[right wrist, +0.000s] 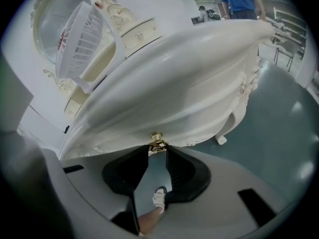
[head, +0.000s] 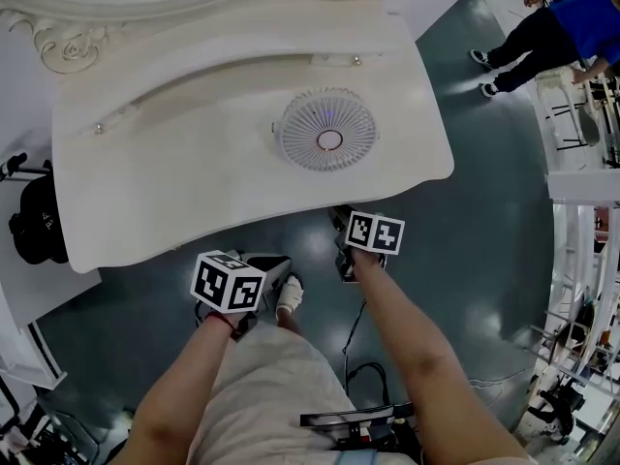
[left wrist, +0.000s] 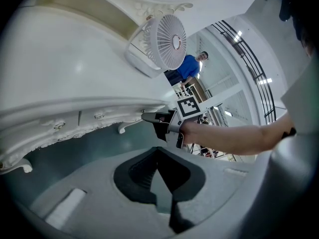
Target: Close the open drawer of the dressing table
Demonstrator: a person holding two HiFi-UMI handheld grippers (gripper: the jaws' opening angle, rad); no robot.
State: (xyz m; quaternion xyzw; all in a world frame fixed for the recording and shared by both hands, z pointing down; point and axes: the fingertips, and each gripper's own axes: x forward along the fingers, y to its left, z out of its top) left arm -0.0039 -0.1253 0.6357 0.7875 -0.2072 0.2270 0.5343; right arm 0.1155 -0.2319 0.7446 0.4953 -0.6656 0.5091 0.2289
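Note:
The white dressing table (head: 174,172) fills the upper head view, and its overhanging top hides the drawer there. In the right gripper view the curved white drawer front (right wrist: 189,113) carries a gold knob (right wrist: 157,142). My right gripper (right wrist: 157,151) has its tips on either side of that knob and looks shut on it. The same gripper (left wrist: 155,118) shows in the left gripper view, at the table's carved front edge. My left gripper (left wrist: 158,149) hangs lower left of the front, tips together, holding nothing. How far the drawer stands out I cannot tell.
A round white fan (head: 326,130) lies on the tabletop below the mirror frame (head: 68,27). A black bag (head: 37,223) sits at the left. A person in blue (head: 557,22) stands at the far right by metal racks (head: 581,260). A table leg (right wrist: 222,137) reaches the grey floor.

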